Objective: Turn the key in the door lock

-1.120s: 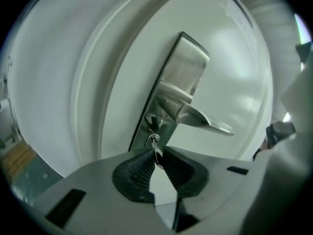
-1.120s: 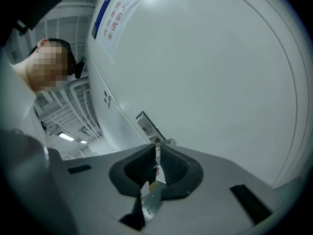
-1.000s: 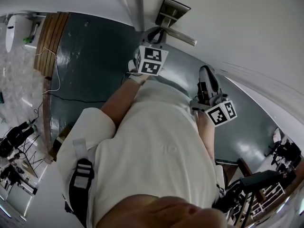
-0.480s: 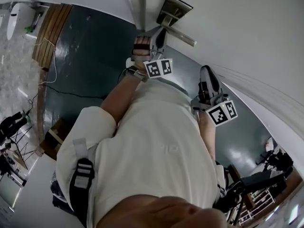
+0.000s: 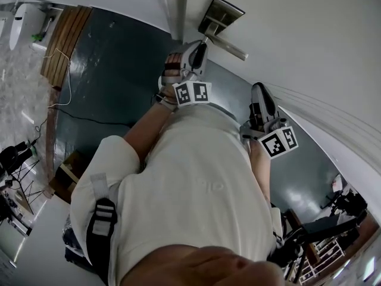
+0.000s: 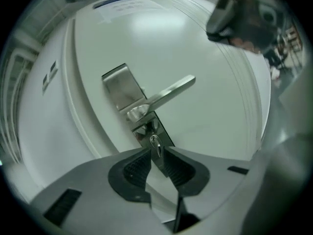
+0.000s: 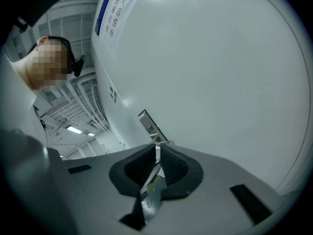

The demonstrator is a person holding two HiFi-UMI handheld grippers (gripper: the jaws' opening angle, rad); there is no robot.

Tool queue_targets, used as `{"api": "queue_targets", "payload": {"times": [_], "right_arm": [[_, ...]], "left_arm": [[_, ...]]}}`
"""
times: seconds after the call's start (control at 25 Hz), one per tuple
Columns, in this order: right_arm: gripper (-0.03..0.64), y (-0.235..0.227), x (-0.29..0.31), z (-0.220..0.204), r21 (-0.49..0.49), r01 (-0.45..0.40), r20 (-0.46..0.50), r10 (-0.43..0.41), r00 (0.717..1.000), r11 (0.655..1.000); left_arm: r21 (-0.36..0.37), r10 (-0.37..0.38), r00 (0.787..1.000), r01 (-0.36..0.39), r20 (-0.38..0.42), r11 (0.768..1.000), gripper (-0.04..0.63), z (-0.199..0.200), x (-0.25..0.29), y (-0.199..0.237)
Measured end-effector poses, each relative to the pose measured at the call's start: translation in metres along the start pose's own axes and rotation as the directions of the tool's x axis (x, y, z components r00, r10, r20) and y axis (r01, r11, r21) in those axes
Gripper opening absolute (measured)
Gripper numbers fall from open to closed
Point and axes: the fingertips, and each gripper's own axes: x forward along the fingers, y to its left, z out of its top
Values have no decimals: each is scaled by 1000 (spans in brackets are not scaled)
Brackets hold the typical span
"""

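Note:
The key [image 6: 155,142] sticks out of the keyhole in the steel lock plate [image 6: 120,87], just under the lever handle [image 6: 168,94] of the white door. My left gripper [image 6: 156,153] is right at the key, one ribbed pad on either side of its head. Its jaws have just been opening; a thin gap shows on both sides, so the pads no longer press on the key. In the head view the left gripper [image 5: 200,49] points at the lock below the lever handle [image 5: 229,47]. My right gripper [image 7: 157,153] hangs shut and empty, facing bare door; in the head view it [image 5: 257,89] is off to the right.
The door's edge and frame [image 5: 172,5] run to the left of the lock. A blue-and-white notice [image 7: 115,9] is stuck high on the door. Dark floor [image 5: 113,70] lies to the left, with a wooden panel [image 5: 65,46] and a loose cable [image 5: 68,94].
The left gripper has rolled about its own axis at the lock, so its marker cube swung from facing up to hanging on the near side. The right gripper has stayed put.

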Motion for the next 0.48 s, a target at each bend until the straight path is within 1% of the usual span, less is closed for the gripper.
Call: {"api": "queue_targets", "payload": {"times": [0.04, 0.08, 0.12, 0.16, 0.2, 0.24, 0.28, 0.32, 0.36, 0.4, 0.44, 0.48], "right_arm": [[46, 1, 1, 0, 4, 2, 3, -3, 1000, 1000], [46, 3, 2, -1, 8, 4, 6, -4, 1000, 1000], [46, 5, 3, -1, 13, 6, 7, -6, 1000, 1000], [47, 7, 5, -2, 18, 6, 8, -7, 1000, 1000], [46, 9, 8, -3, 21, 7, 9, -7, 1000, 1000], [46, 12, 10, -4, 21, 9, 10, -9, 1000, 1000], [46, 15, 11, -4, 21, 11, 10, -12, 1000, 1000], [48, 19, 13, -5, 19, 16, 10, -16, 1000, 1000], [46, 22, 14, -6, 18, 21, 10, -21, 1000, 1000], [47, 25, 16, -7, 18, 28, 11, -28, 1000, 999], [46, 27, 17, -8, 17, 37, 14, -37, 999, 999], [46, 29, 17, -8, 17, 47, 17, -47, 999, 999]], "left_arm": [[-101, -54, 998, 56, 18, 993, 75, -4, -7, 1], [-234, -125, 991, 133, 49, 963, 89, -8, -14, 2], [-391, -204, 974, 227, 98, 892, 111, -10, -20, 5], [-551, -278, 946, 324, 169, 769, 140, -10, -24, 9], [-691, -328, 909, 409, 256, 595, 158, -9, -27, 16], [-796, -345, 871, 470, 349, 381, 158, -10, -28, 25], [-851, -333, 835, 505, 439, 145, 158, -13, -27, 34], [-850, -305, 798, 518, 520, -94, 158, -18, -24, 39], [-800, -264, 762, 512, 591, -313, 158, -23, -22, 43], [-716, -210, 731, 495, 650, -493, 158, -26, -19, 46], [-617, -145, 704, 480, 695, -623, 160, -27, -15, 51], [-525, -86, 682, 469, 726, -710, 163, -29, -11, 55]]}}
